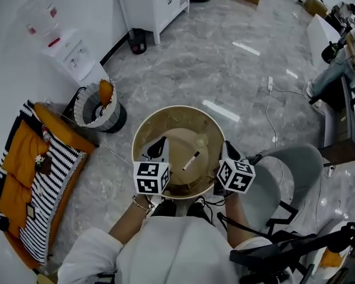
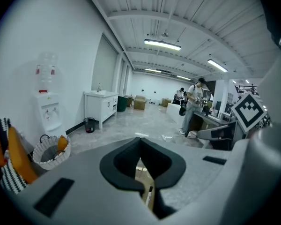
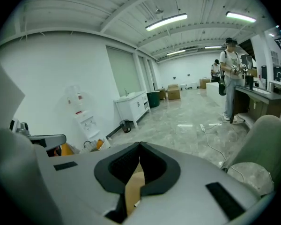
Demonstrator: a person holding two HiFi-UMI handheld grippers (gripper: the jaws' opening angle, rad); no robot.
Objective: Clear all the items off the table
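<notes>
A round tan table (image 1: 165,116) stands just in front of me in the head view. On it lies a pen (image 1: 191,160) with a white barrel and a dark tip, a little right of centre. My left gripper (image 1: 158,147) hovers over the table's near left part and my right gripper (image 1: 229,154) over its near right rim, with the pen between them and touched by neither. In the left gripper view the jaws (image 2: 140,139) meet at their tips, and the pen (image 2: 149,194) shows below them. The right gripper (image 3: 140,145) is shut too, with only tan tabletop (image 3: 131,191) behind it.
A white bin (image 1: 97,106) with an orange thing in it stands on the floor at the left. Striped and orange cloth (image 1: 35,176) lies further left. A grey chair (image 1: 287,176) is close on the right. A cable (image 1: 272,99) runs across the floor beyond. A person (image 3: 232,78) stands far off.
</notes>
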